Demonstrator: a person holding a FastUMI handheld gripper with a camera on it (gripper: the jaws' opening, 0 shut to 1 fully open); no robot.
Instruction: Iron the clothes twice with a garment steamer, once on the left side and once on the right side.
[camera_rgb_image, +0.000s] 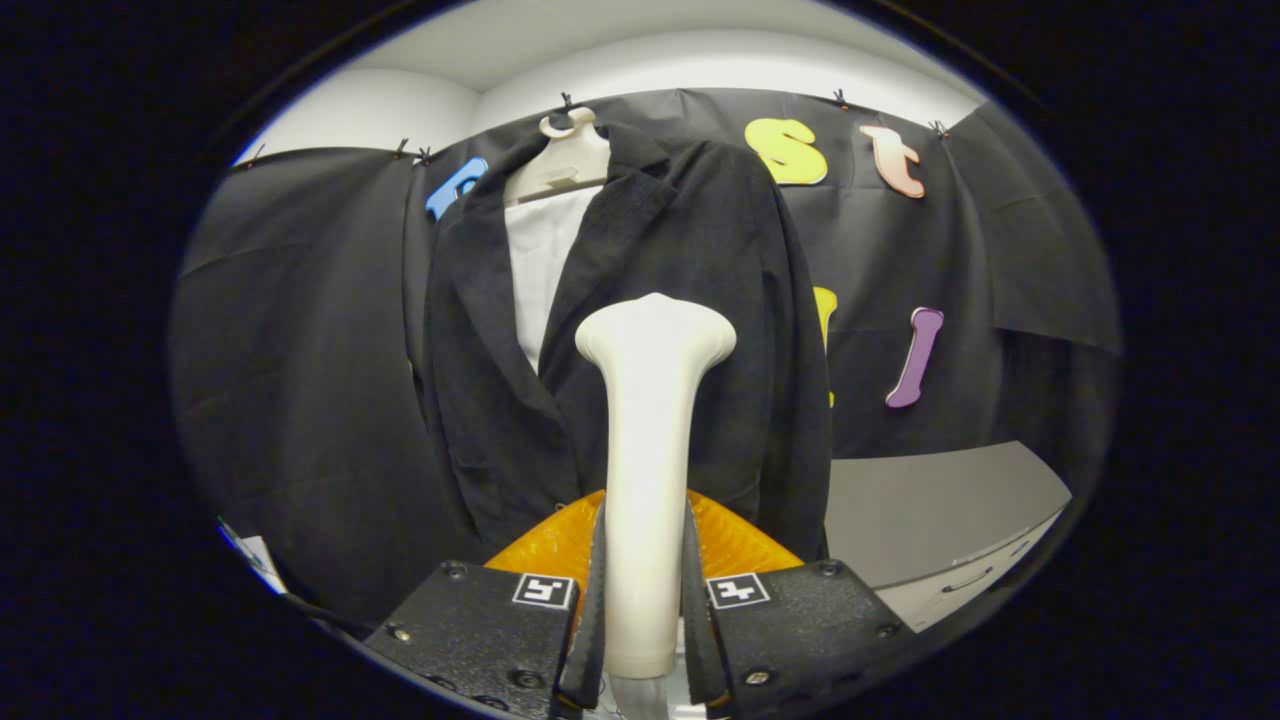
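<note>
In the gripper view, I have the gripper (645, 600) closed on the handle of the garment steamer (650, 440), one finger pressing on each side of the shaft, so the grasp step is complete. The steamer stands upright between the fingers, its flared head raised in front of the dark jacket (690, 300). The jacket hangs on a pale hanger (562, 160) against the booth wall, with a white shirt panel (540, 260) showing between its lapels. The steamer head sits over the front panel on the side away from the shirt opening, at mid-chest height. I cannot tell whether the head touches the cloth or stands just off it, and no steam is visible. An orange part (735, 540) lies behind the fingers, low by the jacket hem. A grey desk (940, 500) stands beside the jacket. I judge the task to be in its stroking phase; the picture gives no sign of which pass is done, so I treat both sides as outstanding.
</note>
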